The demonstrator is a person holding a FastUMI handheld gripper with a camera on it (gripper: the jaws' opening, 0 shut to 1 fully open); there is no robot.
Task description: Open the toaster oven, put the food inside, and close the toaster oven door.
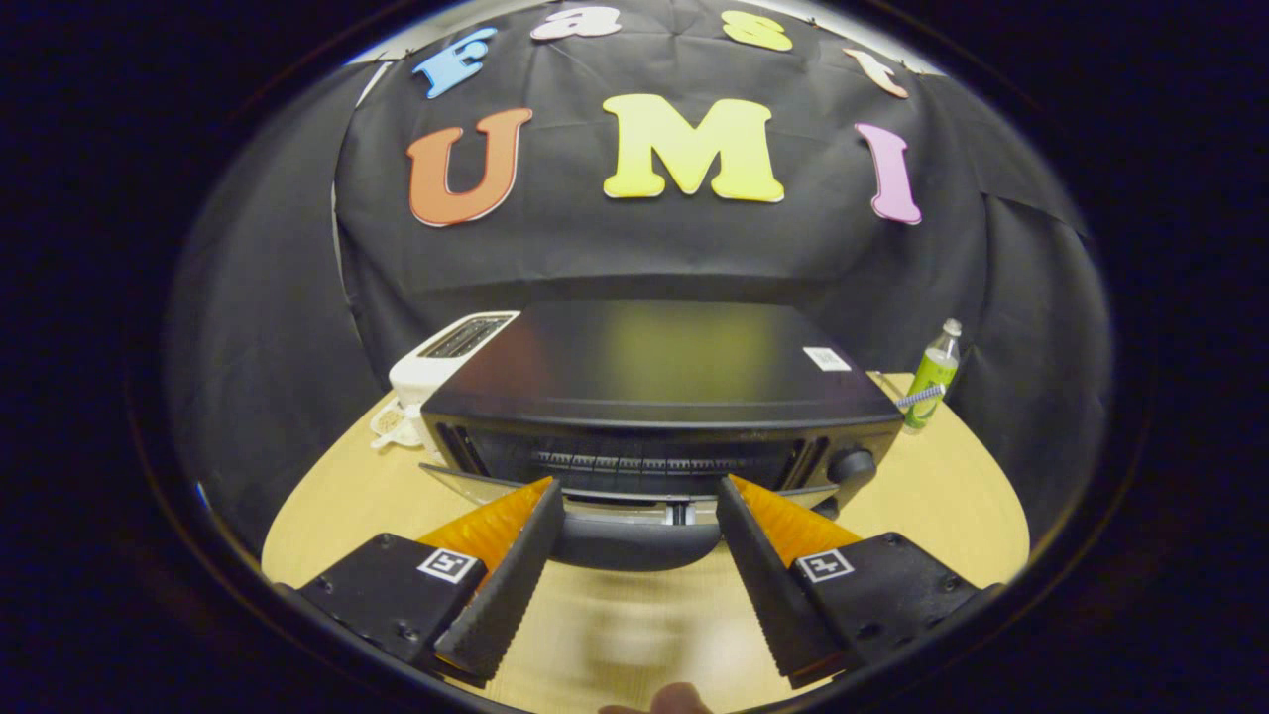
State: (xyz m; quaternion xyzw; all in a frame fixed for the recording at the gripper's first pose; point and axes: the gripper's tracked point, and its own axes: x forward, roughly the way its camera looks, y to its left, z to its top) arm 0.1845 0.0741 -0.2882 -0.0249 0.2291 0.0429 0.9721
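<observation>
Fingers (pixel 639 496) spread wide, my 2 tips flank the handle (pixel 634 543) of the toaster oven door (pixel 634 496), gripping nothing. The toaster oven (pixel 654 397) sits on the tabletop (pixel 942 496) just ahead, a white toaster (pixel 446 357) and green bottle (pixel 932 377) beside it.

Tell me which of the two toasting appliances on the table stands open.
The black toaster oven, just ahead of the open gripper: its door hangs down between the fingers. The white slot toaster behind it has no door.
</observation>
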